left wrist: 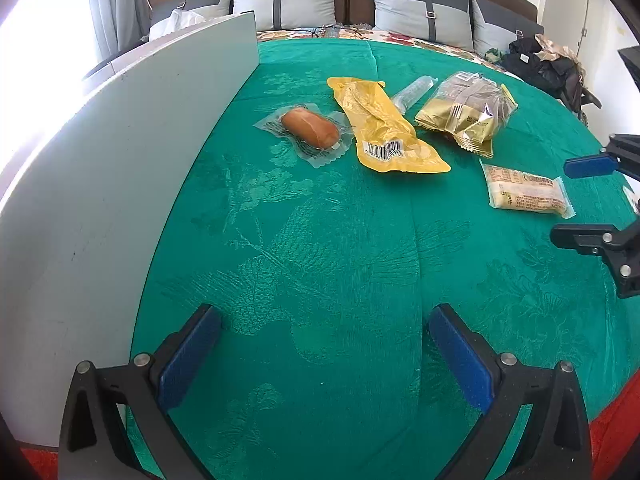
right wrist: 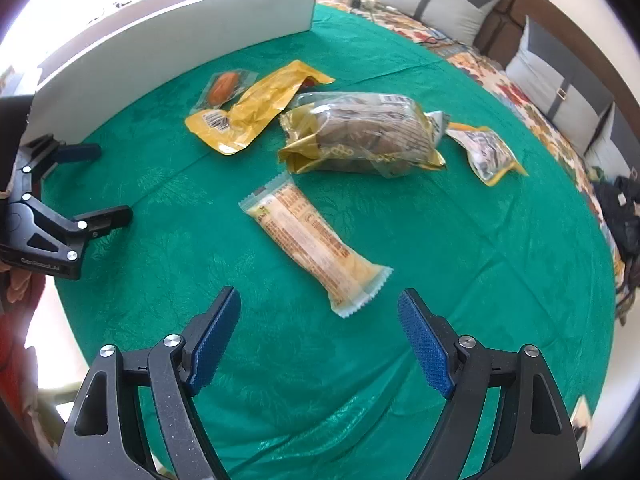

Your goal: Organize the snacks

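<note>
Right claw wide, empty, hovering over green tabletop. Wrapped snack bar just ahead between fingers: light, crinkly, slippery film; likely best pinched across middle.

Five sealed snack packets flat, scattered on green tablecloth.

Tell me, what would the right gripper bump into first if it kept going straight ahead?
Probably the long pale snack bar, lying just ahead of the right gripper; its open jaws are empty.
</note>
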